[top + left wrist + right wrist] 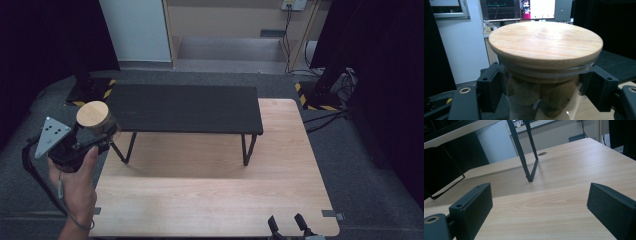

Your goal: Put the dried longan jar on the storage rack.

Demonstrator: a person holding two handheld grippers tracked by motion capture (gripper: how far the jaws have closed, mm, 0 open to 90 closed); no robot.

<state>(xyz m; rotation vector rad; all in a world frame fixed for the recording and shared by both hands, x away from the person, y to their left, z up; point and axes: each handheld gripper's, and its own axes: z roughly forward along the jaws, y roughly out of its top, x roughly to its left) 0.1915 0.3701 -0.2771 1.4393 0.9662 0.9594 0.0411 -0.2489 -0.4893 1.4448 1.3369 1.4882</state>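
A clear glass jar [100, 125] with a round wooden lid [92, 114] and brown lumps inside is held in the air off the table's left edge, level with the black shelf's left end. My left gripper [97, 135] is shut on the jar just under the lid. In the left gripper view the lid [546, 41] is close up and both pads [490, 86] press the glass [544, 100]. My right gripper [289, 224] sits at the table's near edge, right of centre; in the right gripper view its jaws stand wide apart over bare wood with nothing between them.
A low black shelf [185, 107] on thin black legs [247, 147] stands across the far half of the light wooden table [210, 190]. One leg [530, 170] rises ahead of the right gripper. Grey carpet surrounds the table; black stands with hazard tape [320, 97] flank the far corners.
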